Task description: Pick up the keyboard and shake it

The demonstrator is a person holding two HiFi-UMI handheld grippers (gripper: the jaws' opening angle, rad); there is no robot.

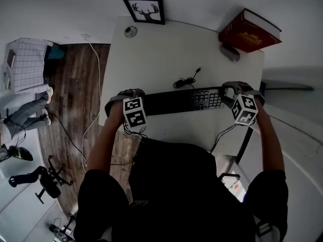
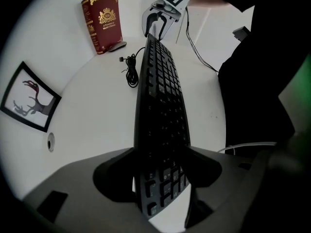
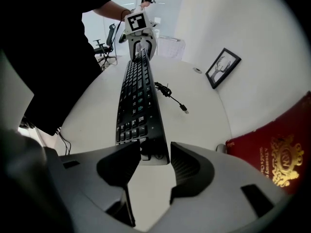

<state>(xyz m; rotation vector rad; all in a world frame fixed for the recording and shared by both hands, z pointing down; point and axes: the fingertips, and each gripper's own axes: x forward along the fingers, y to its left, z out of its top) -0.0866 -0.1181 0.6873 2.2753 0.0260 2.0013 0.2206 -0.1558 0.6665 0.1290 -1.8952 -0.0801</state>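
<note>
One black keyboard [image 1: 176, 102] lies on one white desk [image 1: 166, 49] between two grippers: the left gripper [image 2: 160, 153] has wide jaws loosely astride one end, and the right gripper [image 3: 155, 149] has part-open jaws at the other.

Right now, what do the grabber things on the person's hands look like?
The left gripper and right gripper are both grey, each with two chunky curved jaws and a white cube printed with black square markers. A thin cable trails from the right one. The person wears a black top with short sleeves.
</note>
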